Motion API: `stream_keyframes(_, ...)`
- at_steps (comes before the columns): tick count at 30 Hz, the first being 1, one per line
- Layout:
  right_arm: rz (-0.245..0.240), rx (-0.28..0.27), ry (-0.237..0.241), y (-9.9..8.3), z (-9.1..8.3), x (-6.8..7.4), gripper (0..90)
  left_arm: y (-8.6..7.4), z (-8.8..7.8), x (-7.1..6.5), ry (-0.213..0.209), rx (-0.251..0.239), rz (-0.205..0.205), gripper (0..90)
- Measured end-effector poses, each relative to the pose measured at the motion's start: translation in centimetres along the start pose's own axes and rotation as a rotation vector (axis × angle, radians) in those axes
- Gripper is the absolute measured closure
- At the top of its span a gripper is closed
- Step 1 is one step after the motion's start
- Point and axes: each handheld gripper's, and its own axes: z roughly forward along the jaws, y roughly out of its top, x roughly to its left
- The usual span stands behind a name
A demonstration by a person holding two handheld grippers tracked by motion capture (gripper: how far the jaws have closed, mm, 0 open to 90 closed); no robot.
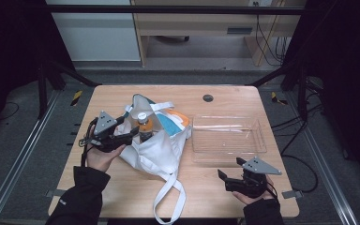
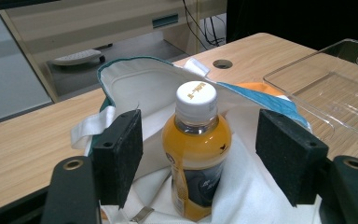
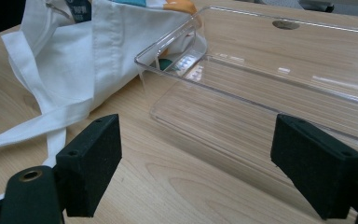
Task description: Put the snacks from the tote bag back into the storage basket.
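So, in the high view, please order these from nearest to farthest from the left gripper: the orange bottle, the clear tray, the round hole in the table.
From the left gripper:
1. Orange bottle: standing in the white bag, just right of the jaws.
2. Clear tray: farther right, past the bag.
3. Round hole: near the table's far edge; about as far as the tray's near corner, so this order is uncertain.

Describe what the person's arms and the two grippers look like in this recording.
Both forearms wear black sleeves; the left one carries a small pale mark. The left gripper and right gripper are black, each topped by a grey three-cornered plate with dark holes. A black cable trails from the left gripper. The fingers are rectangular black foam-like pads on black arms with brass-coloured eyelets.
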Motion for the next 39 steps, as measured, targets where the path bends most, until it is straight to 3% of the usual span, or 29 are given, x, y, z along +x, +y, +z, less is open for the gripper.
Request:
stream_keyframes(22, 0.0, 0.022, -0.012, -0.8, -0.5, -0.5, 16.0, 0.3, 2.5, -0.5, 0.001, 0.011, -0.006, 32.1)
stream_keyframes(39, -0.009, 0.04, -0.013, -0.9, -0.1, -0.5, 16.6, -0.1, 4.8, -0.7, 0.041, 0.028, 0.01, 36.4)
